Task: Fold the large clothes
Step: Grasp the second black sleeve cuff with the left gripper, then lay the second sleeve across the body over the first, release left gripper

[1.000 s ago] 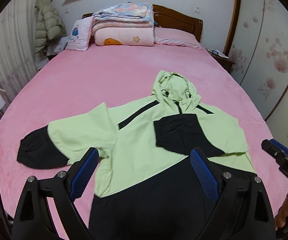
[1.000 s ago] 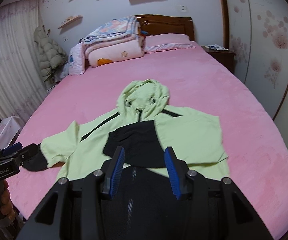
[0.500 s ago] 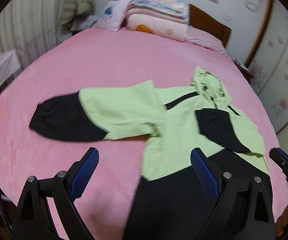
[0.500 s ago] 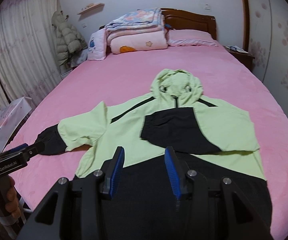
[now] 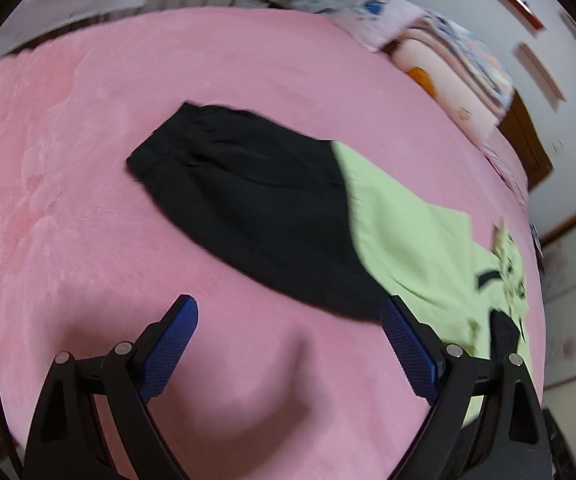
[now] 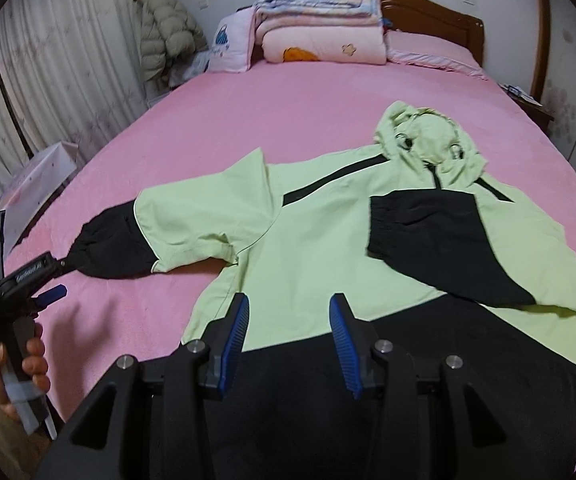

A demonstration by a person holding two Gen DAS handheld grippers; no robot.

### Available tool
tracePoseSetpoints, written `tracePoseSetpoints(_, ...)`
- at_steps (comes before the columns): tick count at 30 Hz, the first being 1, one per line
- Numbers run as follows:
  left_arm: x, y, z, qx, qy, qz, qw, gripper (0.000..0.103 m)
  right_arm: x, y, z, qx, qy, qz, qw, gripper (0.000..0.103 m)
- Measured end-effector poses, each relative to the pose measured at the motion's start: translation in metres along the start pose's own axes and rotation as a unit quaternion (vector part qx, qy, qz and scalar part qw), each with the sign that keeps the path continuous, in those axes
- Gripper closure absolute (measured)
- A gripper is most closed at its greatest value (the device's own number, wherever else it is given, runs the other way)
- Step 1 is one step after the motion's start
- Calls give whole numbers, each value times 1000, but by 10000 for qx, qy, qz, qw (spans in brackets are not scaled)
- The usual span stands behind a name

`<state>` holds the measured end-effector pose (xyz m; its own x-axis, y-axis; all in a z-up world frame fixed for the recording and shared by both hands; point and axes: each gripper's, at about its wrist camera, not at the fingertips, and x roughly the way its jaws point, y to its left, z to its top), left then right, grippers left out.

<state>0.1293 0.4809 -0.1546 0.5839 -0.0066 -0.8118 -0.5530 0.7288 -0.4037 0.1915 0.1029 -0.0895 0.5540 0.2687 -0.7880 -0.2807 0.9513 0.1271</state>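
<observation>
A light green and black hooded jacket (image 6: 319, 248) lies flat on the pink bed (image 6: 288, 120), hood toward the headboard. Its right sleeve (image 6: 439, 240) is folded across the chest. Its left sleeve (image 6: 192, 224) lies stretched out to the left, ending in a black cuff (image 6: 112, 248). My left gripper (image 5: 288, 340) is open and empty, just above the bed near that black sleeve end (image 5: 248, 200); it also shows in the right wrist view (image 6: 54, 280) beside the cuff. My right gripper (image 6: 288, 320) is open and empty above the jacket's black hem.
Folded quilts (image 6: 319, 28) and pillows (image 6: 431, 52) are stacked at the headboard. A padded coat (image 6: 164, 36) hangs by the curtain at the left. A white box (image 6: 40, 176) stands beside the bed's left edge. A nightstand (image 6: 527, 104) is at the right.
My left gripper has swung left and down toward the outstretched sleeve's black end. The right gripper has turned left a little, over the hem. The jacket has not moved.
</observation>
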Motion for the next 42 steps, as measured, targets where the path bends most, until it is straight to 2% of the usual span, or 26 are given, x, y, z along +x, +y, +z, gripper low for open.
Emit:
tracePoseSetpoints(6,45,27,16,-287,147,96,9994,11,37,19,1,-200,288,43,9994,61)
tracePoseSetpoints(13,78,26,38,-47,8,271,9996,11,64,38,3,-442,383,80,9983,61)
tracePoseSetpoints(14,79,24,41,-33,-33,282,9996,20,67,39,2,-452,408,85,9981,61)
tracePoseSetpoints(15,82,22,44,24,-96,350,9993,42,70,39,2,-455,437,87,9980,61)
tracePoseSetpoints(16,84,19,47,104,-92,428,9990,55,73,39,1,-453,462,84,9979,61)
tracePoseSetpoints(17,84,20,51,137,-73,420,9990,81,75,38,0,-448,491,81,9978,61)
tracePoseSetpoints(18,83,19,53,85,-69,265,9996,96,76,37,-1,-444,510,81,9977,61)
tracePoseSetpoints(20,74,14,57,7,-218,180,9996,97,78,33,-3,-426,550,59,9976,61)
tracePoseSetpoints(23,48,-20,57,486,-686,283,9961,98,76,24,-7,-367,555,34,9978,61)
tracePoseSetpoints(26,12,-80,50,1248,-1222,145,9845,98,70,8,-11,-234,516,-13,9984,61)
tracePoseSetpoints(28,-13,-131,40,1815,-1501,-81,9718,98,64,-5,-12,-107,486,-59,9987,61)
tracePoseSetpoints(30,-28,-171,29,2252,-1600,-294,9606,98,56,-23,-12,75,422,-128,9990,61)
tracePoseSetpoints(32,-34,-225,14,2785,-1641,-471,9451,98,48,-39,-13,222,358,-202,9989,61)
tracePoseSetpoints(35,-35,-279,-20,3349,-1485,-721,9277,98,31,-71,-16,527,216,-357,9977,61)
tracePoseSetpoints(37,-21,-316,-51,3742,-1257,-770,9155,98,20,-95,-19,758,132,-485,9959,61)
tracePoseSetpoints(42,33,-378,-131,4440,-409,-787,8916,98,6,-152,-34,1294,107,-761,9886,61)
